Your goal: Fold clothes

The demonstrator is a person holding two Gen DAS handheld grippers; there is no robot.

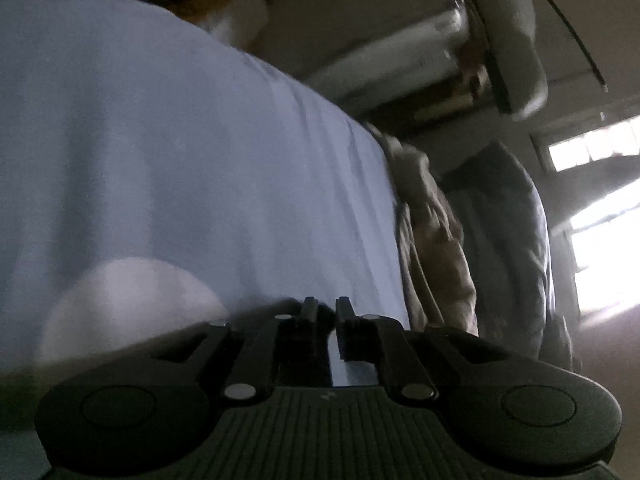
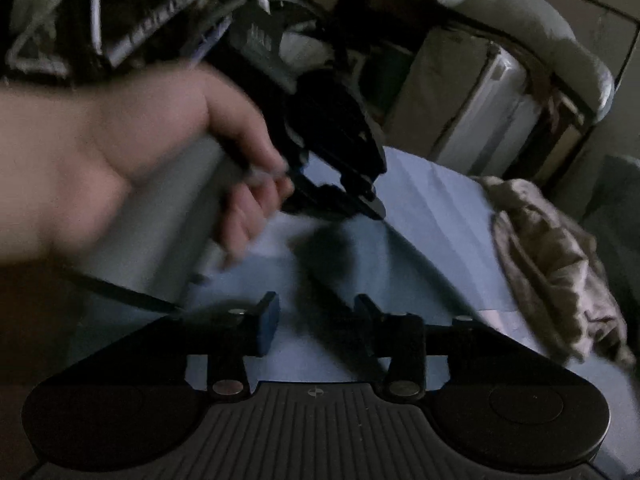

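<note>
A light blue garment (image 1: 168,168) fills most of the left wrist view and spreads flat over the surface in the right wrist view (image 2: 420,248). My left gripper (image 1: 325,308) has its fingers nearly together with a strip of the blue cloth between them. It also shows in the right wrist view (image 2: 372,204), held by a bare hand (image 2: 132,152), its tips down on the blue cloth. My right gripper (image 2: 316,312) is open and empty, low over the blue garment.
A crumpled beige cloth (image 2: 560,264) lies at the right edge of the blue garment, also in the left wrist view (image 1: 436,240). A dark grey garment (image 1: 512,232) sits beyond it. Boxes and a sofa arm (image 2: 532,28) stand behind. Wires and clutter (image 2: 100,8) are at the far left.
</note>
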